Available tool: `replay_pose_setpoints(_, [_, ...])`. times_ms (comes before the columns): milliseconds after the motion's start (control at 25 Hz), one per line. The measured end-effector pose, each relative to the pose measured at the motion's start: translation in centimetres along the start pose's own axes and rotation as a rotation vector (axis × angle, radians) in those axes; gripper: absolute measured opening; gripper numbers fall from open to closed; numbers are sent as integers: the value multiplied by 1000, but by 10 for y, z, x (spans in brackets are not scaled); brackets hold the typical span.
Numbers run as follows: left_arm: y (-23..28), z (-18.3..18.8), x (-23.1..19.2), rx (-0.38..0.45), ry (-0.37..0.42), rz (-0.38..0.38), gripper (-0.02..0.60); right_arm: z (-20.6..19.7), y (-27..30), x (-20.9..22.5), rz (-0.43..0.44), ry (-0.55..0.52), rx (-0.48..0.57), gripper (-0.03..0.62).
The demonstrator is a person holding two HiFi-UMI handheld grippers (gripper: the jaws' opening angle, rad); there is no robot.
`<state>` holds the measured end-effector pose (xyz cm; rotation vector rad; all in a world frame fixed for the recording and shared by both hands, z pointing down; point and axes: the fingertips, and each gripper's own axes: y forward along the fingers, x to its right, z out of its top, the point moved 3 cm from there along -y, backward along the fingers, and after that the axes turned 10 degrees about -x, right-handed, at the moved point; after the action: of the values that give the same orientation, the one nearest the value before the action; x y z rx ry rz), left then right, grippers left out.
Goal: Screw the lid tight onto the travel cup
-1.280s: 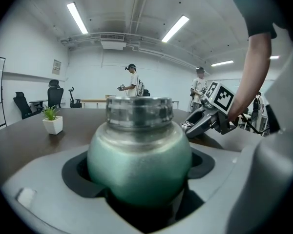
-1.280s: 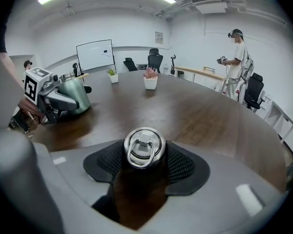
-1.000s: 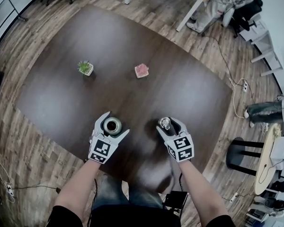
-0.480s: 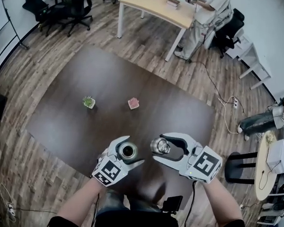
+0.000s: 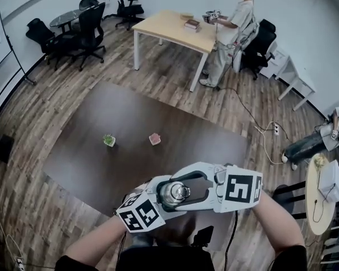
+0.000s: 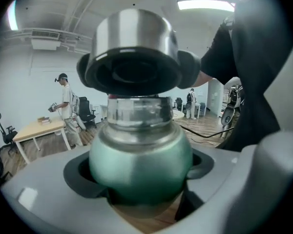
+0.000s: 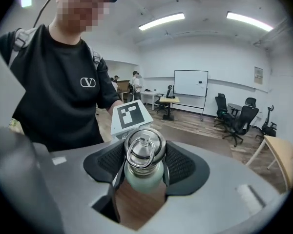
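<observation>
My left gripper (image 6: 141, 179) is shut on the green travel cup (image 6: 139, 165), holding it upright in the air, with its steel threaded neck showing above the jaws. The steel lid (image 6: 132, 52) sits right on top of that neck. My right gripper (image 7: 144, 162) is shut on the lid (image 7: 144, 147), its black pads (image 7: 178, 162) pressing both sides, and the ring handle faces the camera. In the head view the right gripper (image 5: 172, 192) reaches in from the right across the left gripper (image 5: 158, 201). There the lid (image 5: 174, 192) hides most of the cup.
Below lies the dark brown table (image 5: 101, 151) with a small potted plant (image 5: 109, 140) and a pink object (image 5: 155, 138). A person (image 5: 229, 27) stands at a light wooden table (image 5: 169, 27) at the back. Office chairs (image 5: 85, 27) stand far left, a dark stool (image 5: 282, 193) to the right.
Both grippers have risen from the table and come together. The right one has carried the lid leftward over the cup in the left one. The view has tilted up.
</observation>
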<state>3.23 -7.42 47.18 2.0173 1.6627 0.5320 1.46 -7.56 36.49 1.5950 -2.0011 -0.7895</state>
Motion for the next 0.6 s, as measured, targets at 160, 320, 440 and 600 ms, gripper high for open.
replay_pose_setpoints(160, [-8,11,10,-36,26,-51,405,2,-4,-11,50,-28,-20,270])
replay_pose_setpoints(320, [-15,19,7,-48,44,-39,405,3,-5,-10,15,-25,-9,270])
replay_pose_setpoints(440, [-17,20,1,-49,33,-17,403,5,-6,-6,-63,44,26,270])
replay_pose_setpoints(600, [-16,19,-9,-34,0,9,403,3,-6,2,-235,180,119,270])
